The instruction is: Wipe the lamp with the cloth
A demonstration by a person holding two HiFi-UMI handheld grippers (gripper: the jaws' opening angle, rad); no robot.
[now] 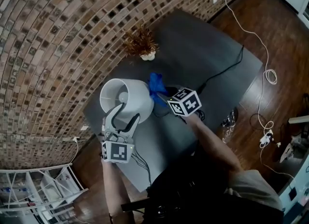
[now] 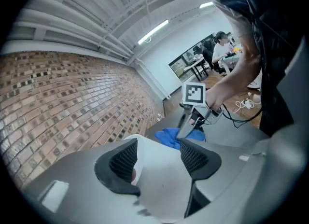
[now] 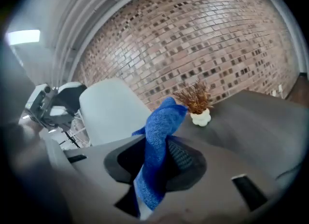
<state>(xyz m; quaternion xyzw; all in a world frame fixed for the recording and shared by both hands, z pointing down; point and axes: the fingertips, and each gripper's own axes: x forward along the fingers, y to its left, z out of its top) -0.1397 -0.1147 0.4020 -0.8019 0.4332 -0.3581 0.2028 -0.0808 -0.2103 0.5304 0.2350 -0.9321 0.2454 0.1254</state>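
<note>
the left gripper (image 2: 157, 162) clamps the white lamp (image 1: 120, 95) near the left edge of the table (image 1: 203, 49); the right gripper (image 3: 154, 162) pinches the blue cloth (image 3: 161, 126) beside it

- One lamp (image 1: 123, 97) is counted.
- One blue cloth (image 1: 156, 87) is seen.
- Two grippers are counted: the left gripper (image 1: 124, 117) and the right gripper (image 1: 163, 98).
- One potted plant (image 1: 141, 44) is counted.
- One table (image 1: 203, 49) is seen.

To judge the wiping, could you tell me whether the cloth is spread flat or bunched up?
Bunched up: the cloth stands as a narrow wad pinched in the right gripper, not laid flat.
</note>
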